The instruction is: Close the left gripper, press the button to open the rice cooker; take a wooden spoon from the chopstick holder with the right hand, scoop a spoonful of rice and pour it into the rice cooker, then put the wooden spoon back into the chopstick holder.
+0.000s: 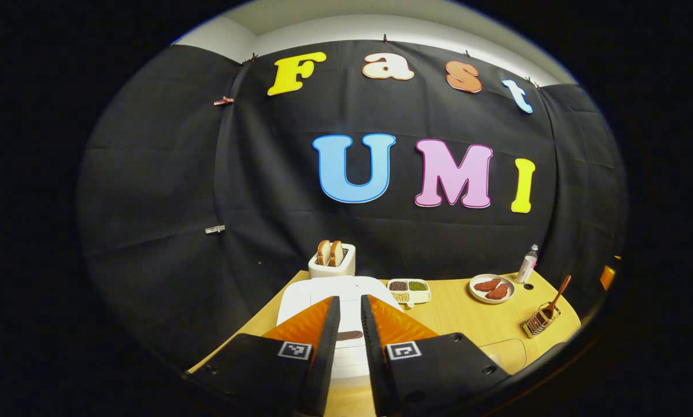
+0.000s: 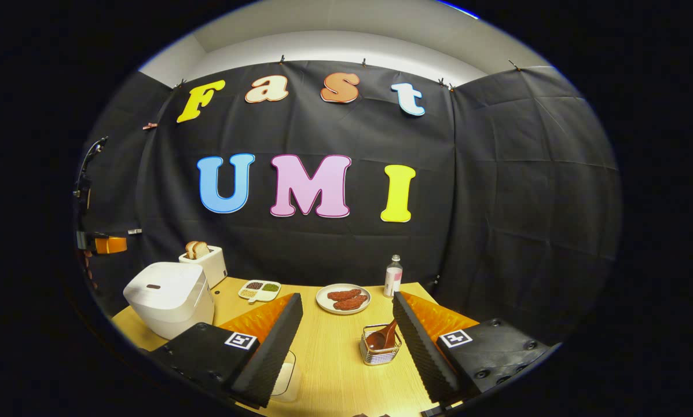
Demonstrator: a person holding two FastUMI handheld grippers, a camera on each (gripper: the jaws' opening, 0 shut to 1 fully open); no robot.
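Note:
The white rice cooker [image 1: 300, 295] stands with its lid down right below my left gripper [image 1: 350, 298]. Its fingers are drawn almost together, with only a narrow slit and nothing between them. The cooker's dark button [image 1: 349, 335] shows through that slit. The wooden spoon [image 1: 557, 294] leans in the wire chopstick holder [image 1: 540, 321] at the right. In the right gripper view, the cooker [image 2: 169, 295] is at the left. My right gripper [image 2: 347, 296] hangs open and empty above the table. The spoon [image 2: 382, 337] in its holder [image 2: 380, 350] lies just inside its right finger. A divided dish of grains [image 2: 260, 289] sits behind the cooker.
A toaster [image 2: 204, 260] with bread slices stands behind the cooker. A plate of meat [image 2: 343, 299] and a small bottle [image 2: 392, 276] sit at the back of the wooden table [image 2: 334, 370]. A clear flat tray [image 2: 285, 370] lies near the front edge.

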